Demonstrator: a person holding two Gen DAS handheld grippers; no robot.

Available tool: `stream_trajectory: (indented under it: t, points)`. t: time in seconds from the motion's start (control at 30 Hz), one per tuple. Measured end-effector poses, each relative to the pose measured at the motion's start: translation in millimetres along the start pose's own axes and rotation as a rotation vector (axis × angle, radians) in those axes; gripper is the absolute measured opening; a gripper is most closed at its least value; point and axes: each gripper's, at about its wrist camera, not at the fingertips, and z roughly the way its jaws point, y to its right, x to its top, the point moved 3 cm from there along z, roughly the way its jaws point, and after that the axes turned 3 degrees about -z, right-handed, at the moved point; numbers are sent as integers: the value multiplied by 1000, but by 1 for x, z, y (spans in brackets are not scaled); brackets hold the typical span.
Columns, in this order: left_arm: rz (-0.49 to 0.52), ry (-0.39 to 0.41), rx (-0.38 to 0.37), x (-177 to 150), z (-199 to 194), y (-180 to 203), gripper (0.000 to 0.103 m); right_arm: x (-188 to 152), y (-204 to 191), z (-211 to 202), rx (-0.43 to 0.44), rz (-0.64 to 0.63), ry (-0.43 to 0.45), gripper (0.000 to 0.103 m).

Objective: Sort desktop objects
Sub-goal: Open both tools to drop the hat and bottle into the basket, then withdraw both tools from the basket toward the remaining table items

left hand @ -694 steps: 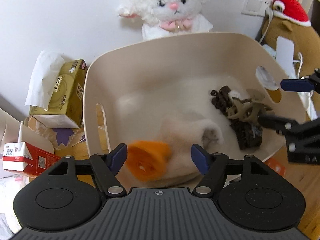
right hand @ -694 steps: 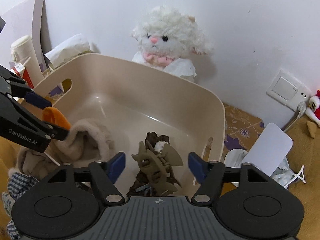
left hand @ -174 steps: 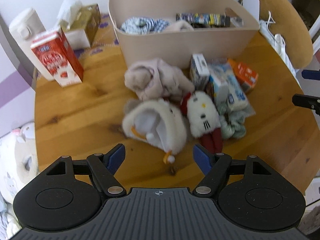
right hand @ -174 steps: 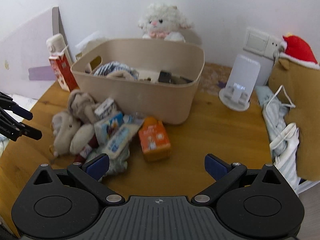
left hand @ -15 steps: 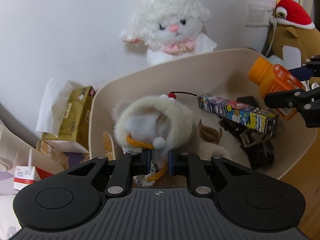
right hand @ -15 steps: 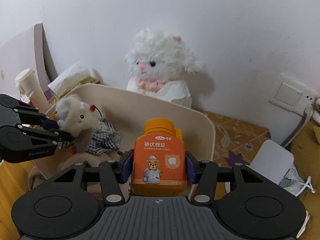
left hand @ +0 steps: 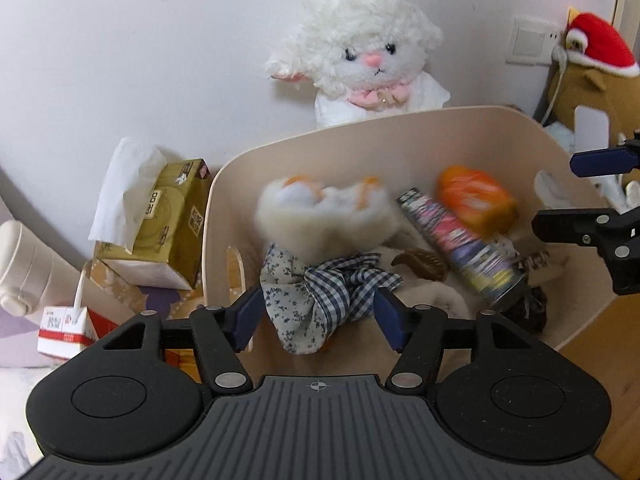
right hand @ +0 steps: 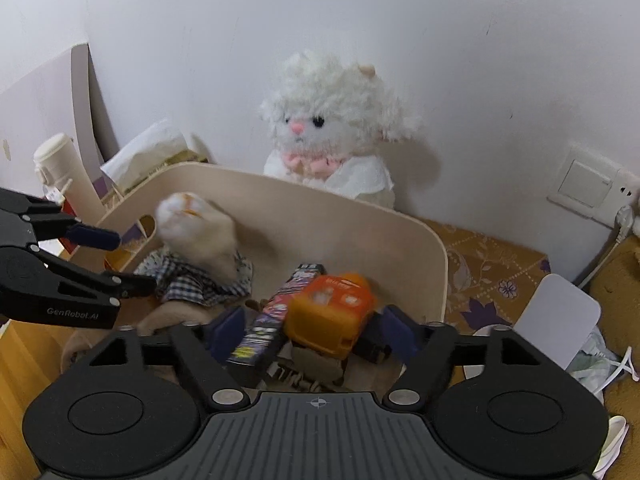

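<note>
Both grippers opening, left gripper, right gripper, bin

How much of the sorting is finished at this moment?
Done: the colourful box and checked cloth lie in the beige bin. In hand: nothing; the left gripper and right gripper are opening, the fluffy toy and orange bottle dropping in, blurred. What remains outside cannot be seen.

Wooden table bears beige bin, tissue box, milk carton.
</note>
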Motion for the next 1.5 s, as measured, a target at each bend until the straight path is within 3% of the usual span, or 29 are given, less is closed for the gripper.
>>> stream_trajectory:
  t: [0.13,0.3,0.53,0.93,1.37,1.5]
  points:
    - [-3,24,-3,-1,-12,-4,69,0,-1,-11,-12,29,34,97]
    - [-14,76,-20,-1,-37,-12,74,-2,0,-30,-4,97,74,99]
    - [-31,118,-31,-14,-71,-27,75,-5,-11,-68,-14,71,140,103]
    - [-63,19,-34,-83,-88,-51,75,-29,-30,-113,9,60,173,103]
    - [-90,-161,-34,-169,-73,-66,75,-114,-60,-105,42,68,-5,103]
    - [-39,-183,-26,-183,-65,-61,75,-139,-69,-99,46,84,-57,103]
